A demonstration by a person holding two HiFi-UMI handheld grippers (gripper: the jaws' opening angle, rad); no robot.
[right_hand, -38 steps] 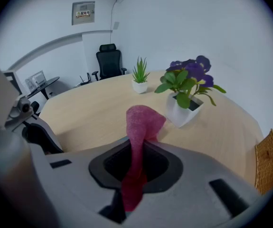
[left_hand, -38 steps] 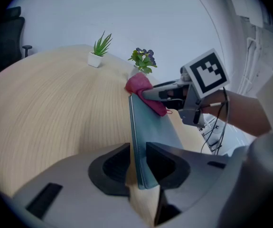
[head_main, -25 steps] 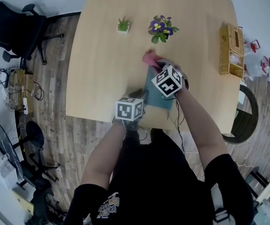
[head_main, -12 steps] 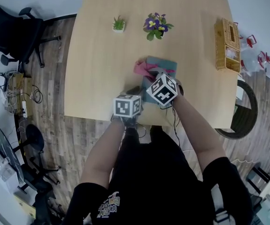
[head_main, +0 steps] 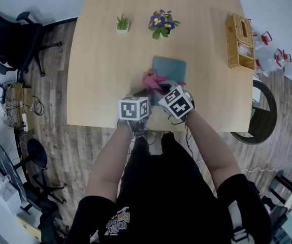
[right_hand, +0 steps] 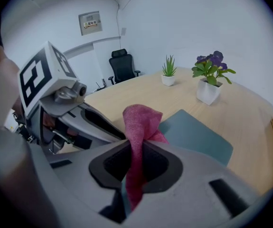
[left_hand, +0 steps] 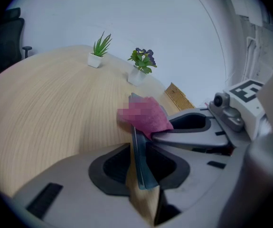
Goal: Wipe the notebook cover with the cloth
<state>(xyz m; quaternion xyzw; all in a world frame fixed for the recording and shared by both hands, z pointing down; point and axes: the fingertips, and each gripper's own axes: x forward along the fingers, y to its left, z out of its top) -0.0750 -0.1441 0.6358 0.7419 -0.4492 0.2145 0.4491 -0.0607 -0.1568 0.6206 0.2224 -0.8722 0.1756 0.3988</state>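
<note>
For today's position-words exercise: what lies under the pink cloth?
The cloth, clamped in the right gripper, lies over the near corner of the teal notebook. The patch of cover beneath it is hidden.

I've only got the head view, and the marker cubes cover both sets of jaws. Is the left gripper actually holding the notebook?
Observer: Yes. In the left gripper view, the left gripper is clamped on the near edge of the teal notebook.
Operator: And the right one, has it got the cloth?
Observer: The right gripper is shut on the pink cloth, pinched between its pads.
Operator: How does the cloth sit in the grip?
Observer: A bunch sticks out past the jaw tips over the notebook cover, and a tail trails back behind the pads.
</note>
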